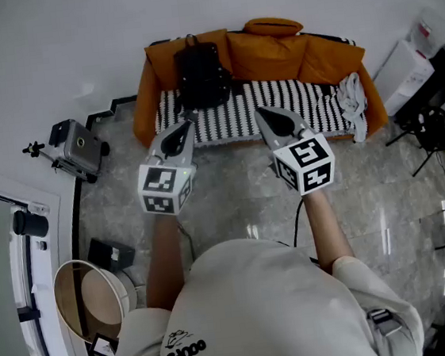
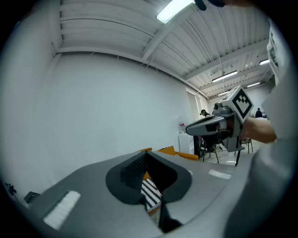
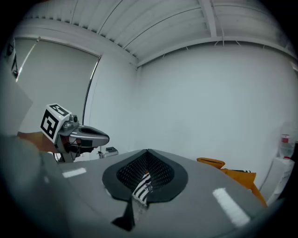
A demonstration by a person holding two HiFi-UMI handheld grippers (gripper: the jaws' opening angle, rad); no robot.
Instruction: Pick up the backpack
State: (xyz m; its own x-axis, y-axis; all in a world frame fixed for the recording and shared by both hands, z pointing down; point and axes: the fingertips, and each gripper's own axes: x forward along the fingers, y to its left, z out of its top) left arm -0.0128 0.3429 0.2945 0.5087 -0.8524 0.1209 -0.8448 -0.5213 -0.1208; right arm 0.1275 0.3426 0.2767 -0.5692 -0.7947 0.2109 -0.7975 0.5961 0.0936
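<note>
Fingers [image 2: 88, 186] of the left gripper [image 1: 190, 119] are pressed together with nothing between them. Same on the right gripper [image 1: 260, 111]: closed, empty. Both grippers are held side by side, apart, over the grey floor [image 1: 232, 196], tips toward the sofa [image 1: 277, 99]. The black backpack [image 1: 201, 76] stands upright at the left end of the sofa's striped seat, against the orange backrest, beyond the left gripper's tip and untouched. An orange cushion [image 1: 272, 25] lies on top of the backrest, right of the backpack. A white cloth [image 1: 350, 95] is bunched at the sofa's right end. A camera on a tripod [image 1: 75, 146] stands on the floor left of the sofa.
</note>
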